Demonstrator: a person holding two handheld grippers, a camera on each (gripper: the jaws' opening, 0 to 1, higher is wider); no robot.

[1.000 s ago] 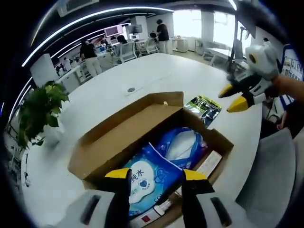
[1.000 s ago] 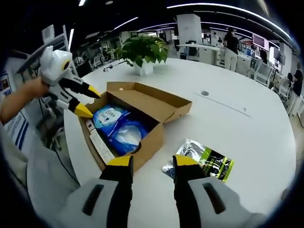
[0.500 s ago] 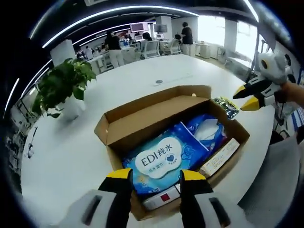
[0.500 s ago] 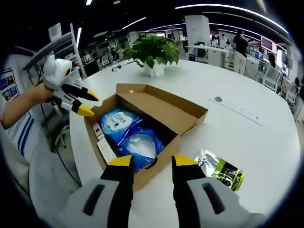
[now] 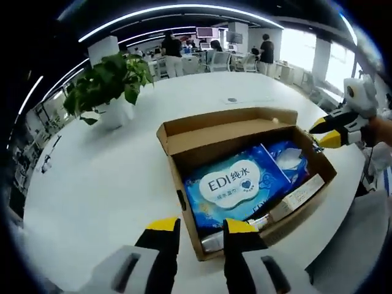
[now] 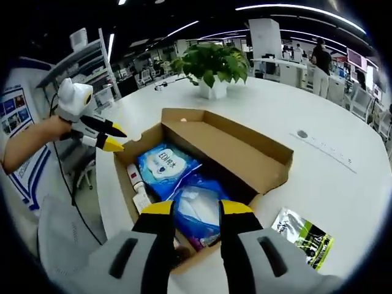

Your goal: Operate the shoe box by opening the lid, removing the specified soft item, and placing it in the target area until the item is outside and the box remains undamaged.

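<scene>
The white tabletop (image 5: pixel 92 184) spreads wide under everything, and on it sits the cardboard shoe box (image 5: pixel 245 177), lid (image 5: pixel 229 125) folded back and standing open along its far side. Inside the box, the blue wet-wipes pack (image 5: pixel 236 184) lies flat with its label up, and just beside it lies a second blue soft pack with a white middle (image 6: pixel 199 208); a narrow white carton (image 5: pixel 297 195) lies along the box wall next to them. A potted green plant (image 5: pixel 113 82) stands on the tabletop well beyond the box. A green and black packet (image 6: pixel 306 236) lies flat on the tabletop beside the box, outside it. My left hand-held gripper (image 5: pixel 199 228) hangs over the near corner of the box, jaws apart and grasping nothing. My right hand-held gripper (image 6: pixel 193 211) hovers above the second soft pack, jaws likewise apart and empty.
</scene>
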